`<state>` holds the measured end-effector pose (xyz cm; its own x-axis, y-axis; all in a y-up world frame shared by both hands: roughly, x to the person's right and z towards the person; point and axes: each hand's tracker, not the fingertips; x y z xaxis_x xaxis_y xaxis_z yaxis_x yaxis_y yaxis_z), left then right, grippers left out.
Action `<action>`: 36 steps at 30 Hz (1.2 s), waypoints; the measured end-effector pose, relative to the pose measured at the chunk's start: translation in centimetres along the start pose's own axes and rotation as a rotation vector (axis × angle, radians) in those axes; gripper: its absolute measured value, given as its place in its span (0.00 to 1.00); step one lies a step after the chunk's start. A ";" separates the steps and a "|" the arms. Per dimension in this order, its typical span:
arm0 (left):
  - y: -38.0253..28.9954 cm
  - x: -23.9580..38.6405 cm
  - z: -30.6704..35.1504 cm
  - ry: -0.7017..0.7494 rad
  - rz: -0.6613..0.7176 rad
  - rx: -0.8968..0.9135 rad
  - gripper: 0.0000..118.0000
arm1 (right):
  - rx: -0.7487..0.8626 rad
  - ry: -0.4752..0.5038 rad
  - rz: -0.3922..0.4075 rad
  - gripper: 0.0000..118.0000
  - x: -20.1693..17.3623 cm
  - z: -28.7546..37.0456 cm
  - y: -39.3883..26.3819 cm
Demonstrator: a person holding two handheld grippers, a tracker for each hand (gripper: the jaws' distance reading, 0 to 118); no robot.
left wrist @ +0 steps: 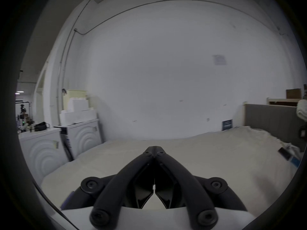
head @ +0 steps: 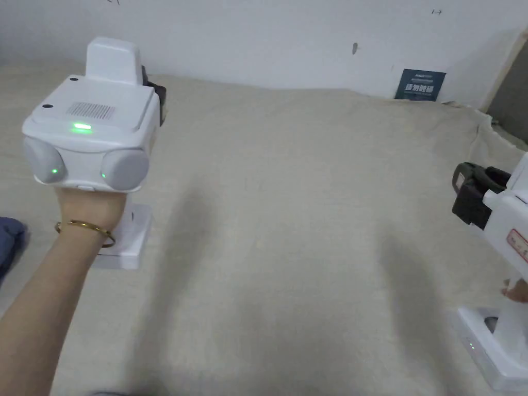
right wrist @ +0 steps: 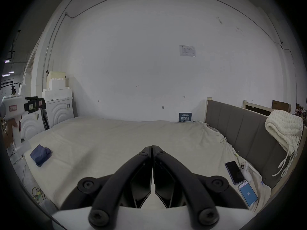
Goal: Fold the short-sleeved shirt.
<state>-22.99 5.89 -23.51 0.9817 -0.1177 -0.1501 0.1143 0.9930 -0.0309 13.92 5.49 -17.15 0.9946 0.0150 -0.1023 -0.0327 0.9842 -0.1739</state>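
Covering most of the scene, a cream sheet (right wrist: 103,140) lies over the bed (head: 289,216), smooth with faint creases, against a white wall (right wrist: 149,67). A grey headboard (right wrist: 245,134) runs along the bed's right side, with a white knitted blanket (right wrist: 285,130) draped over its top. Two white washers (left wrist: 63,144) stand beyond the far left corner.

Shirt (right wrist: 40,154): dark blue, bunched into a compact, roughly folded bundle, resting on the sheet near the bed's left edge, well apart from both grippers. No sleeve or collar can be made out.

Left gripper (left wrist: 154,149): held up above the sheet in the person's left hand (head: 95,206), jaws together, nothing between them. Right gripper (right wrist: 152,148): held above the sheet at the right, jaws together, likewise empty.

Two phones (right wrist: 234,172) lie side by side on the sheet beside the headboard, a third, screen lit, just nearer. A small dark sign (head: 420,85) leans against the wall at the bed's far edge.
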 end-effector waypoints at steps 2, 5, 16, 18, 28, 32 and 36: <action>-0.2 2.2 0.9 -0.031 0.024 0.020 0.00 | 0.011 -0.022 -0.019 0.00 2.5 -1.5 -1.6; -1.1 4.8 2.2 -0.084 0.044 0.023 0.00 | 0.015 -0.033 -0.042 0.00 3.4 -1.8 -2.6; -8.5 8.6 5.1 -0.146 0.073 -0.096 0.00 | 0.029 -0.028 -0.033 0.00 1.6 -0.3 -5.4; -9.4 8.6 5.3 -0.143 0.087 -0.122 0.00 | 0.016 -0.027 -0.022 0.00 1.0 -0.2 -6.1; -11.9 7.8 6.0 -0.111 0.089 -0.192 0.00 | -0.052 -0.024 -0.025 0.00 0.3 -0.4 -9.0; -12.9 7.6 6.3 -0.100 0.086 -0.218 0.00 | -0.070 -0.032 -0.023 0.00 0.9 -0.6 -9.9; -13.4 7.6 6.8 -0.105 0.091 -0.237 0.00 | -0.075 -0.031 -0.030 0.00 0.7 -0.2 -10.1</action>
<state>-16.04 -8.19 -17.54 0.9981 -0.0139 -0.0597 -0.0018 0.9671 -0.2546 14.96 -4.49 -15.64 0.9978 -0.0080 -0.0653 -0.0086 0.9684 -0.2491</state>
